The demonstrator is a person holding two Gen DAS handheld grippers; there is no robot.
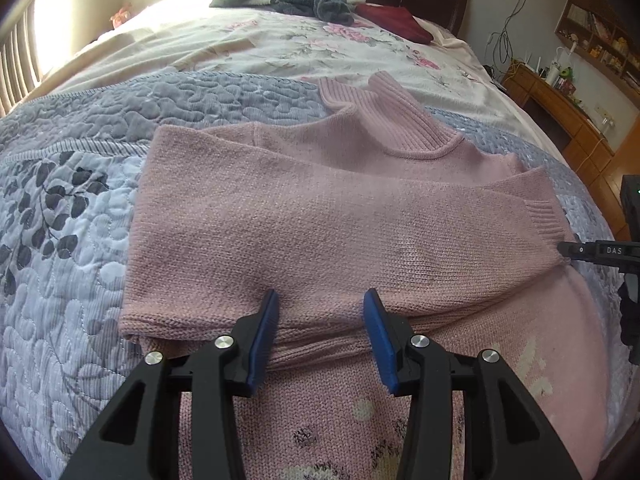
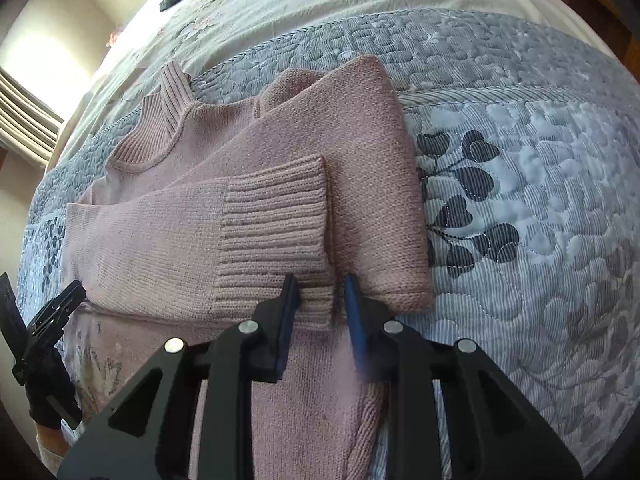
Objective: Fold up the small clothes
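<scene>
We see left claw (image 1: 322,336) spread wide, hovering over pink sweater (image 1: 320,216), nothing between blue pads (image 1: 264,340). Right claw (image 2: 318,312) narrowly parted, ribbed cuff (image 2: 276,236) edge sitting between fingers; whether they grip it, we cannot tell. Sweater lies flat on grey quilted bedspread (image 2: 520,160), sleeves folded across chest. Gloved hand (image 2: 44,396) holds left claw at frame edge.

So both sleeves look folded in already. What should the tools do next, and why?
Probably draw the right tool back off the ribbed cuff. That sleeve already lies flat across the pink sweater, and both it and the left tool stand open, so nothing seems to need holding. The sweater's lower body is not yet folded up.
</scene>
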